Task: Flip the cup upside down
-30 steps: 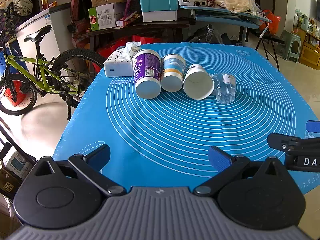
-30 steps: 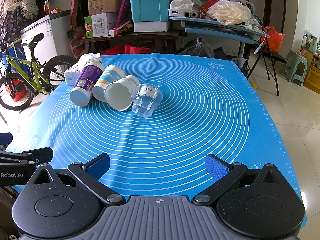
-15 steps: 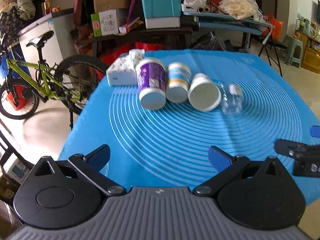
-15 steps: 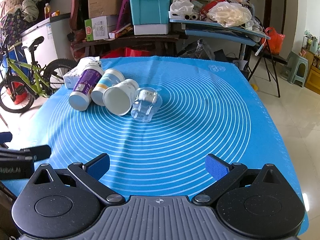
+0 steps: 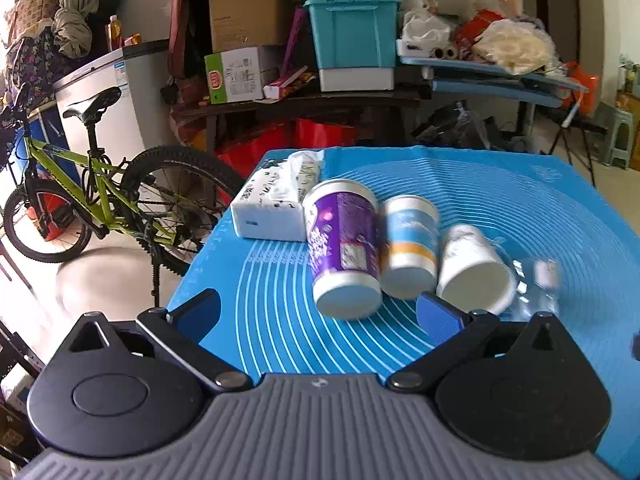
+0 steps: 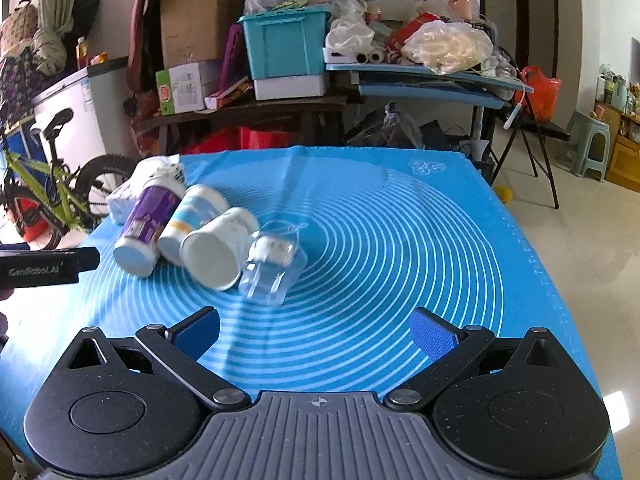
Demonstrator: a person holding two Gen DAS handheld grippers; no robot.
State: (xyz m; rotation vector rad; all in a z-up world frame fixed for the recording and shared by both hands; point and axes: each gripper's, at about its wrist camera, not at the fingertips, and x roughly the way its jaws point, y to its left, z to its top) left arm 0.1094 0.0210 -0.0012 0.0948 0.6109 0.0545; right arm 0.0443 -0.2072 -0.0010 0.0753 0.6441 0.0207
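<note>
A cluttered storage room surrounds a table covered by a blue mat printed with white concentric rings. A green bicycle leans at the left. Compared with a second ago, the left gripper has moved forward, so the cups now appear much larger and closer in its view. Its jaws are spread wide, holding nothing. The right gripper has barely shifted and is also spread wide and empty. Four cups lie on their sides in a touching row beside a white tissue pack: a purple cup, a blue-and-orange cup, a white paper cup with its open mouth facing the cameras, and a clear plastic cup.
</note>
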